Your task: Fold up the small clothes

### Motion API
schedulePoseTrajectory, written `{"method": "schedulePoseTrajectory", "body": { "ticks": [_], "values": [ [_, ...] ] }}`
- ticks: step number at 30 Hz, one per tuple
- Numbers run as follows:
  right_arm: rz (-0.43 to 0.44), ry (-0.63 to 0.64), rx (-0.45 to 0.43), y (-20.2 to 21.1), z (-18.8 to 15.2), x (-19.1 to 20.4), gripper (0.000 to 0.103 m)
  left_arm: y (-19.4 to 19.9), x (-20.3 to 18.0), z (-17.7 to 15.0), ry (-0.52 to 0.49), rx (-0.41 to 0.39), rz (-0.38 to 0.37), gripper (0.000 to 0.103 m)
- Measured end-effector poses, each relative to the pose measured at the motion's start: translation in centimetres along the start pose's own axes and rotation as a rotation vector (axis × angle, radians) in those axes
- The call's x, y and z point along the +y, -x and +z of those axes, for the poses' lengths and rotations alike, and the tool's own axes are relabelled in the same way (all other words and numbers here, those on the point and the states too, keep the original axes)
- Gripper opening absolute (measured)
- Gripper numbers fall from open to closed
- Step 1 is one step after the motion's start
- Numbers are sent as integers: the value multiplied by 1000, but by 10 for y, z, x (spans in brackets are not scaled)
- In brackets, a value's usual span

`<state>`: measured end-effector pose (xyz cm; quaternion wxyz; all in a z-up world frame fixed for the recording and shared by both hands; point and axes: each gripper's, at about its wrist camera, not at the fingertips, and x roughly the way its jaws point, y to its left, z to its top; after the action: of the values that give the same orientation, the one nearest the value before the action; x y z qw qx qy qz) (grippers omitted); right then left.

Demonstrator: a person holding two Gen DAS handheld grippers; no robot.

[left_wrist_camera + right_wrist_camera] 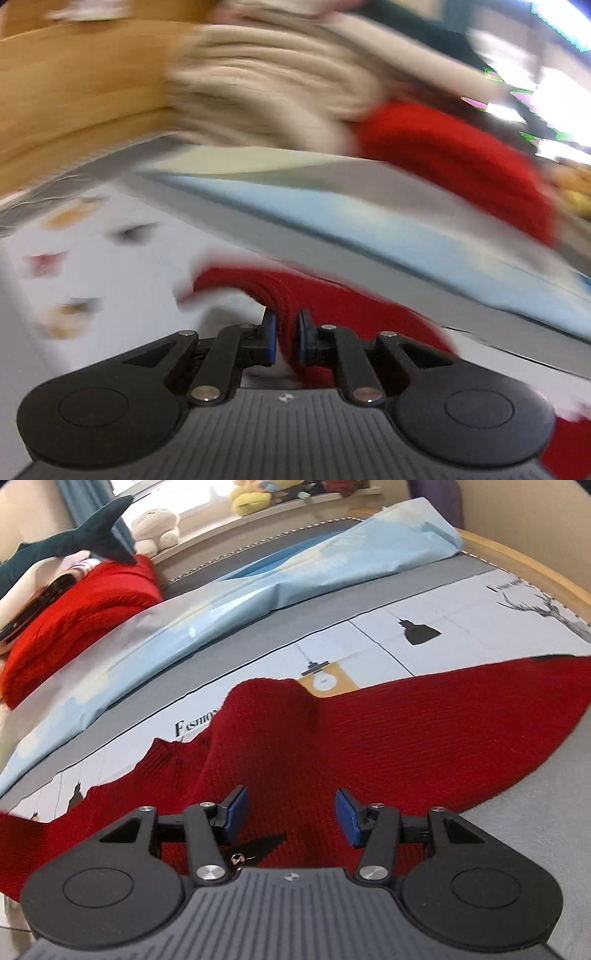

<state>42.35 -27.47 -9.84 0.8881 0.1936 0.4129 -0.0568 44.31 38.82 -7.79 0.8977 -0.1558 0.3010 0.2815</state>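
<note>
A dark red knitted sweater [369,731] lies spread on the printed bed sheet [461,627] in the right wrist view, with a raised fold near its middle. My right gripper [291,814] is open just above the sweater and holds nothing. In the blurred left wrist view my left gripper [287,334] is shut on a bunched edge of the red sweater [295,295] and holds it above the white sheet [110,266].
A folded bright red garment [81,605] lies at the back left by a plush shark [74,535]. A light blue cloth [258,579] runs across the bed. A wooden bed frame [535,572] edges the right. A beige knit pile [266,85] lies ahead of the left gripper.
</note>
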Motion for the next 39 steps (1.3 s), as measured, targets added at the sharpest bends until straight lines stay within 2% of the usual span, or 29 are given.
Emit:
{"method": "schedulePoseTrajectory", "body": {
  "ticks": [2,4,5,6,8,10,13,16,17,23,24,25,26,28,31,32,33,34,35,36,38,39],
  "values": [
    [-8,-13,8,-2,-1,-5,54,-5,30,-9,100,51,98,20],
    [-34,-36,21,-6,-3,-12,55,-8,18,-14,45,133,146,30],
    [-53,-49,25,-8,-3,-16,55,-6,5,-17,-1,163,150,30],
    [-68,-64,31,-11,-4,-20,55,0,-6,-19,-5,160,130,30],
    [-95,-115,42,-16,-5,-30,55,14,-36,-31,-27,158,-13,33],
    [-120,-162,57,-20,-7,-39,55,20,-68,-44,-82,224,-165,35],
    [-182,-244,83,-26,-12,-54,55,21,-103,-68,-79,410,-360,38],
    [-211,-325,109,-30,-16,-69,55,12,-127,-98,-104,631,-476,38],
    [-209,-340,121,-34,-16,-72,55,9,-131,-107,-116,670,-486,38],
    [-177,-400,125,-47,-18,-86,55,-12,-142,-125,-98,634,-461,37],
    [-167,-399,116,-47,-16,-85,54,-14,-143,-126,-93,618,-453,35],
    [-150,-398,110,-48,-15,-85,53,-16,-143,-125,-85,602,-442,21],
    [-132,-397,108,-49,-14,-85,42,-17,-142,-121,-86,583,-426,11],
    [-86,-383,105,-54,-7,-83,29,-20,-135,-120,-72,560,-433,9],
    [-23,-338,110,-74,-2,-84,17,-21,-128,-114,-52,521,-426,8],
    [12,-366,105,-79,2,-90,14,-19,-125,-111,-61,490,-411,0],
    [44,-401,101,-81,5,-97,14,-14,-122,-107,-82,438,-361,0],
    [86,-446,83,-82,9,-103,14,-10,-119,-101,-123,370,-279,0],
    [102,-458,62,-81,12,-105,14,-11,-114,-97,-138,348,-232,0],
    [101,-449,49,-80,14,-105,14,-15,-108,-94,-93,382,-229,0],
    [78,-439,75,-81,13,-103,20,-22,-95,-93,65,502,-373,0],
    [58,-435,94,-82,13,-102,23,-19,-97,-93,85,525,-429,0]
  ]
}}
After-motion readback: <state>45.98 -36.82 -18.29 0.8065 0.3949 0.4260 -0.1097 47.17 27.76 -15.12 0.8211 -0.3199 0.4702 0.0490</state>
